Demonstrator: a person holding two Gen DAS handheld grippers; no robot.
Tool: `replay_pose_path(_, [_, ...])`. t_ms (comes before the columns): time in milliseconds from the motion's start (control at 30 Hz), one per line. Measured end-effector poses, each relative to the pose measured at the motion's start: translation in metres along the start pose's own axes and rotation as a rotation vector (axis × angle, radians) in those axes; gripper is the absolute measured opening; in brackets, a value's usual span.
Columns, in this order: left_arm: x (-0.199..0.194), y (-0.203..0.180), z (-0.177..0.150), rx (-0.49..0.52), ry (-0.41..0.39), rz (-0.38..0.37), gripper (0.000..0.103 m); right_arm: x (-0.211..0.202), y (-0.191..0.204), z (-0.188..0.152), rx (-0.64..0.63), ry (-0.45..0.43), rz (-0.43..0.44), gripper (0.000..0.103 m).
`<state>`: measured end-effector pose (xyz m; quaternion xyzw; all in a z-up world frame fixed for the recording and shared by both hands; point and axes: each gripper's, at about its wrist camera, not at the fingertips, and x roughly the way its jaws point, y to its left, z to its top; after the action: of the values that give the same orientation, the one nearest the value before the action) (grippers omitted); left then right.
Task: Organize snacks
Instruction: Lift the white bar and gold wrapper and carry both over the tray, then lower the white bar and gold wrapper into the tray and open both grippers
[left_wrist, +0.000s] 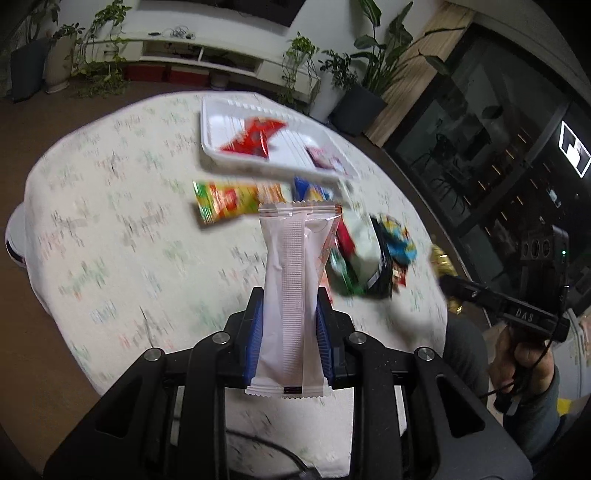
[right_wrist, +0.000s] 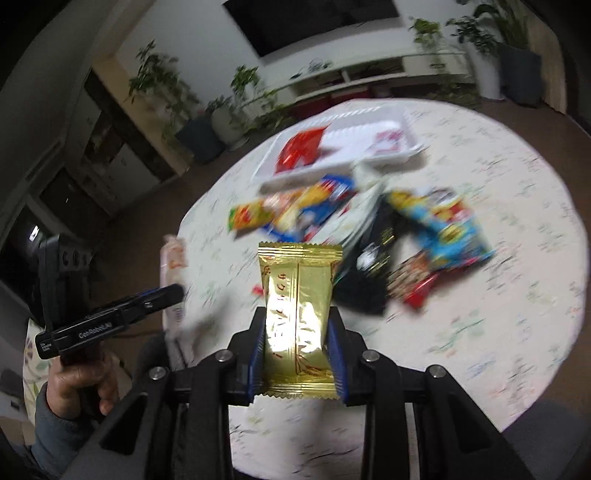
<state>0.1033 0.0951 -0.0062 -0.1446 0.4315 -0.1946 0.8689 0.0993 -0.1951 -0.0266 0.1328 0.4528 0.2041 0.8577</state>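
White wrapper (left_wrist: 290, 295) pinched tight in the left claw (left_wrist: 290, 325), gold pack (right_wrist: 298, 321) clamped just as firmly in the right claw (right_wrist: 298, 347), both aloft over the table (left_wrist: 110, 240). Beyond them, the tray (left_wrist: 210, 147) holds only a red pack (left_wrist: 255, 138) and a pink one (left_wrist: 325, 158); the pile (right_wrist: 388, 236) beside it waits, so I'd say early going

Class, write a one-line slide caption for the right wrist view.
Right gripper holds a gold snack packet above the snack-strewn table.
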Motion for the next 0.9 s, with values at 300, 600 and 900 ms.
replay_pose_path(300, [0.021,0.021,0.132,0.04,-0.052,0.088,0.024,-0.054,-0.078,0.107,0.121,-0.233,-0.113,0.033])
replay_pose_path(600, [0.102,0.033,0.231,0.051,0.005,0.171,0.024,0.03,-0.032,0.213,-0.061,-0.219,-0.083,0.033])
replay_pose_path(900, [0.18,0.052,0.239,0.047,0.09,0.209,0.024,0.147,-0.026,0.234,-0.114,-0.018,-0.159,0.033])
